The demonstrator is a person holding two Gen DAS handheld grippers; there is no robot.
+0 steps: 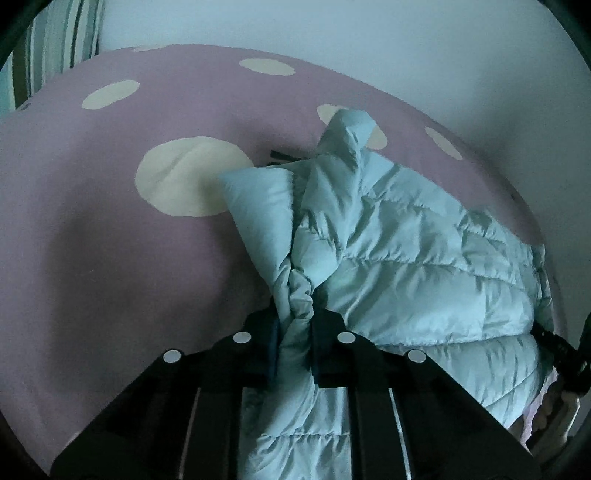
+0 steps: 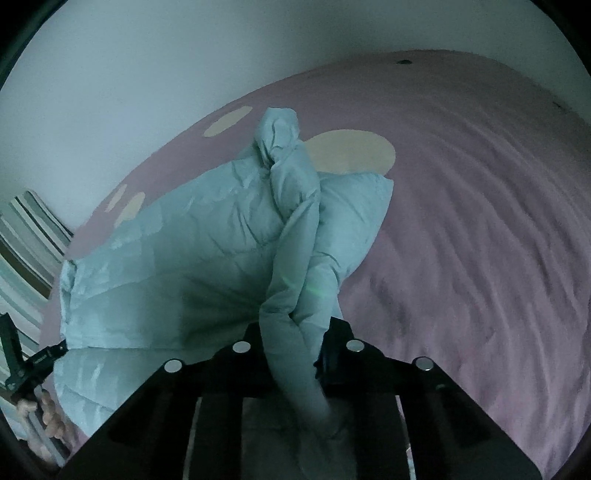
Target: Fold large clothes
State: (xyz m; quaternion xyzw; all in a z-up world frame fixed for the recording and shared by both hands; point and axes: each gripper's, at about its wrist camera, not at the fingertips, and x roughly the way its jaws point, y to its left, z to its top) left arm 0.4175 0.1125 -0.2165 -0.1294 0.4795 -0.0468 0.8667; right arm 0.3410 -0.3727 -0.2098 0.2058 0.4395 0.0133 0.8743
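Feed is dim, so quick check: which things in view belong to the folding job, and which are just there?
Job: quilted jacket; left gripper and right gripper, each clamped on a bunched part of it.
Just there: spotted bedspread; striped fabric; wall.

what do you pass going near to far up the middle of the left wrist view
left hand-held gripper shut on a bunched edge of the jacket → the jacket's raised sleeve end → purple spotted bed cover → pale wall
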